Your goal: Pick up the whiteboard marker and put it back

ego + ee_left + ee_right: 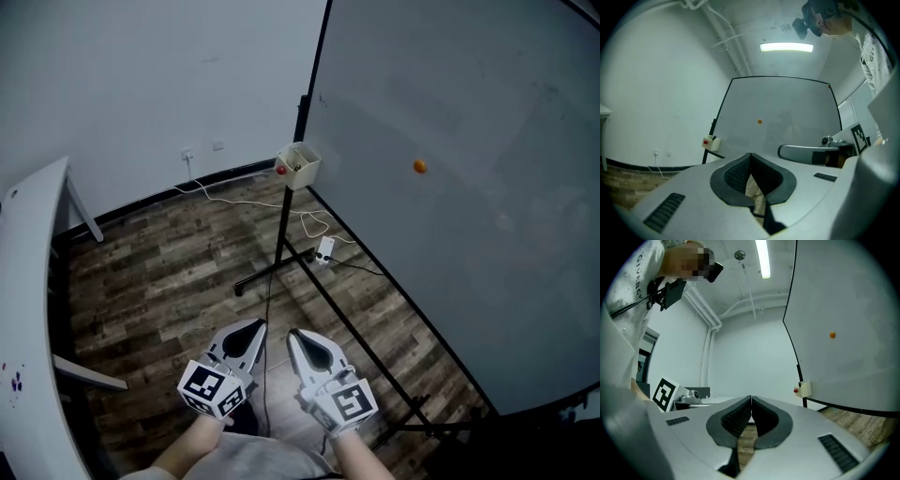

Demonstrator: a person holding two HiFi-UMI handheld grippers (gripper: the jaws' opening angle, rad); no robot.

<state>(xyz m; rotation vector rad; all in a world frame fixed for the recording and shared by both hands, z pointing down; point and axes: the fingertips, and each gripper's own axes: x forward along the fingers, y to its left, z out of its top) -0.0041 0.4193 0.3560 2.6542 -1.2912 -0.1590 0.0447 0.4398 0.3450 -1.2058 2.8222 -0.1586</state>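
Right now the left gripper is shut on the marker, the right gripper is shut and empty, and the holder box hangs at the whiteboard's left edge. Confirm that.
Wrong in one point: the left gripper is shut on nothing, as the left gripper view shows. The right gripper is shut and empty, and the holder box hangs at the whiteboard's left edge.

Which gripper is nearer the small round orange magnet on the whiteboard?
Right. The right gripper sits below and left of the orange magnet; the left gripper lies farther left, beside it.
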